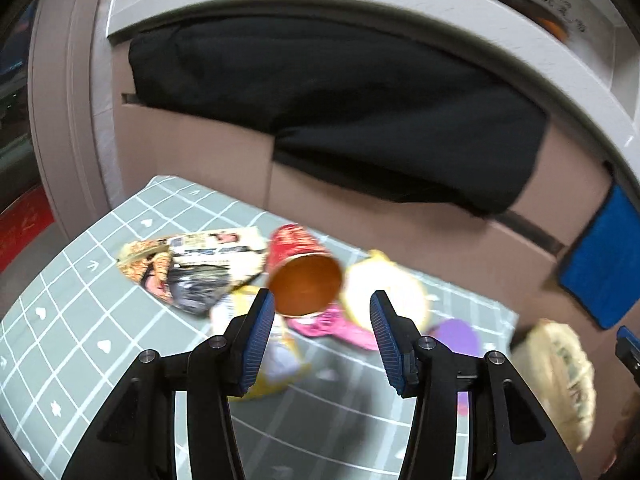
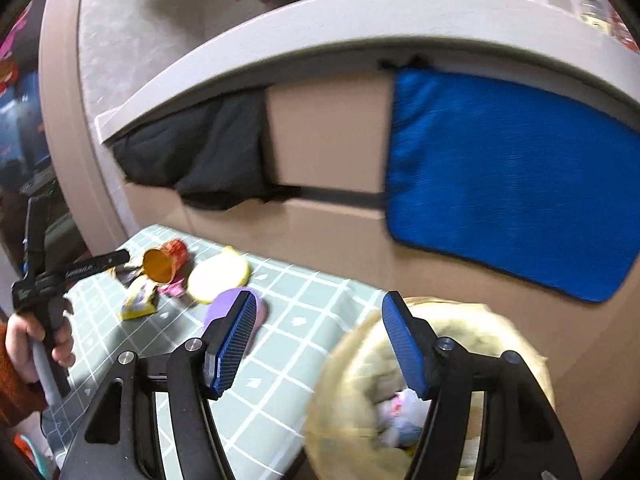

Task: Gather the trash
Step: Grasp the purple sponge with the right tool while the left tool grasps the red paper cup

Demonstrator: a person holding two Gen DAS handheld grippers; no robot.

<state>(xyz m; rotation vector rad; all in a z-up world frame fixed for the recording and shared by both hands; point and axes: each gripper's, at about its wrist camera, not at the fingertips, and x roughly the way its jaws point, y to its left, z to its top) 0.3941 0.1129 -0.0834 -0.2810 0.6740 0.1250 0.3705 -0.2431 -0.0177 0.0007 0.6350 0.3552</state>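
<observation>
Nearest right tool: fingers apart, nothing between, straw basket just beside and below, some wrappers inside. Left tool, held by hand, fingers apart, empty, hovering over trash pile. On green checked worktop: red cup on its side, flat yellow lid, purple disc, crumpled wrappers. Behind: cardboard box draped with black cloth and blue cloth.

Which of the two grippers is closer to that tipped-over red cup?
Left. The left gripper is just short of the red cup, jaws open; the right gripper is farther off, over the bag.
</observation>
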